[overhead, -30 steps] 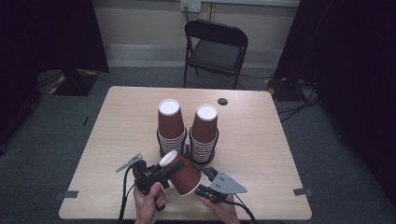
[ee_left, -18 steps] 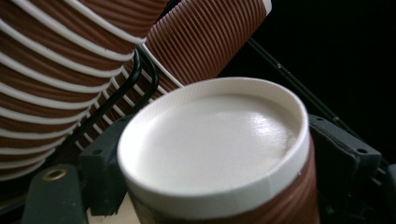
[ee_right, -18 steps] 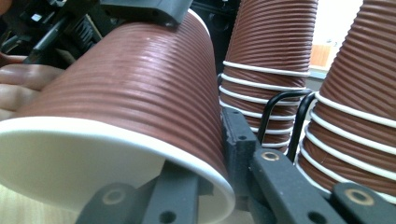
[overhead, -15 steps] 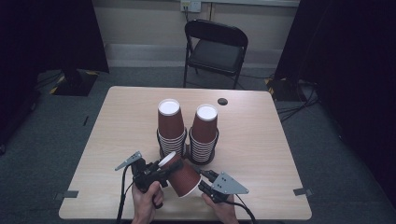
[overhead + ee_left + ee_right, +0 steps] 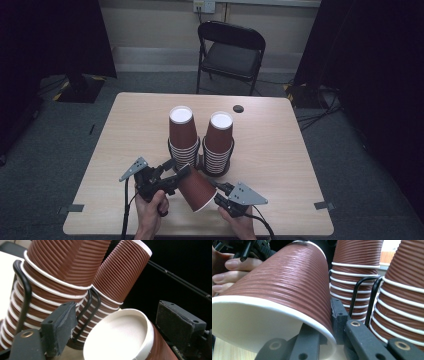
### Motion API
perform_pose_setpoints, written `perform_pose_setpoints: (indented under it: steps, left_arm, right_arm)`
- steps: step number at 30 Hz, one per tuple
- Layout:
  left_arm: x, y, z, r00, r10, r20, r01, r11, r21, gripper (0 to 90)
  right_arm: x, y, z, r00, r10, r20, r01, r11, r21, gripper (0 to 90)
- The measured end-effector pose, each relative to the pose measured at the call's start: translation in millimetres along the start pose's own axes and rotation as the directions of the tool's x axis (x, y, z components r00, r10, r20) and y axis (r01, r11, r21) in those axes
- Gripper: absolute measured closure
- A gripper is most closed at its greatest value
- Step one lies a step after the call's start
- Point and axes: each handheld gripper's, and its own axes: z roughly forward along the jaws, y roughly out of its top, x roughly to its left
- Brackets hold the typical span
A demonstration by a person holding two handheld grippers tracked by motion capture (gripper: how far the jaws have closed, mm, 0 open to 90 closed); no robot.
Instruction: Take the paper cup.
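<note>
A ribbed brown paper cup (image 5: 196,188) lies tilted near the wooden table (image 5: 280,165) edge. The right gripper (image 5: 218,189), at its four o'clock, pinches its rim. The left gripper (image 5: 181,172), at ten o'clock, has just been opening, jaws straddling the cup's base, apart.

The cup (image 5: 196,189) is showing a ribbed reddish-brown wall, a white rim and a white inside. The two stacks (image 5: 181,134) at its 12 o'clock are showing the same ribbed brown, banded with white rims, and white bases on top. Their rack (image 5: 22,287) is looking black. Both tools, left (image 5: 172,172) and right (image 5: 220,187), are showing black jaws and grey plates. The worktop (image 5: 280,145) is showing pale wood grain; the chair (image 5: 231,52) at 12 o'clock is looking black.
</note>
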Motion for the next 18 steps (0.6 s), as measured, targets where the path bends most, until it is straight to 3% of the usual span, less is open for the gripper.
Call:
perform_pose_setpoints:
  steps: [4,6,10,16,18]
  left_arm:
    - [1.1,-1.2,-2.8,0.9970,0.076,0.014,-0.076,0.9971,-0.007,17.3]
    - [1.9,-2.2,-5.1,0.9928,0.119,-0.017,-0.119,0.9929,-0.003,15.7]
    - [4.3,-5.0,-7.9,0.9889,0.145,-0.029,-0.146,0.9892,-0.011,16.3]
    - [7.0,-9.0,-10.8,0.9707,0.233,-0.059,-0.233,0.9725,0.004,18.9]
    - [6.5,-10.4,-10.7,0.9599,0.268,-0.083,-0.268,0.9633,0.007,18.8]
  right_arm:
    - [-2.9,-1.3,0.0,0.9998,0.018,0.009,-0.018,0.999,0.031,85.4]
    - [-3.8,-1.8,-0.4,0.9995,0.029,0.010,-0.029,0.998,0.047,85.4]
    - [-5.9,-2.3,-2.2,0.9978,0.061,0.025,-0.063,0.995,0.073,85.5]
    - [-8.1,-3.8,-5.9,0.9953,0.088,0.040,-0.093,0.988,0.125,85.6]
    - [-8.5,-3.9,-6.5,0.9955,0.085,0.042,-0.090,0.986,0.140,85.6]
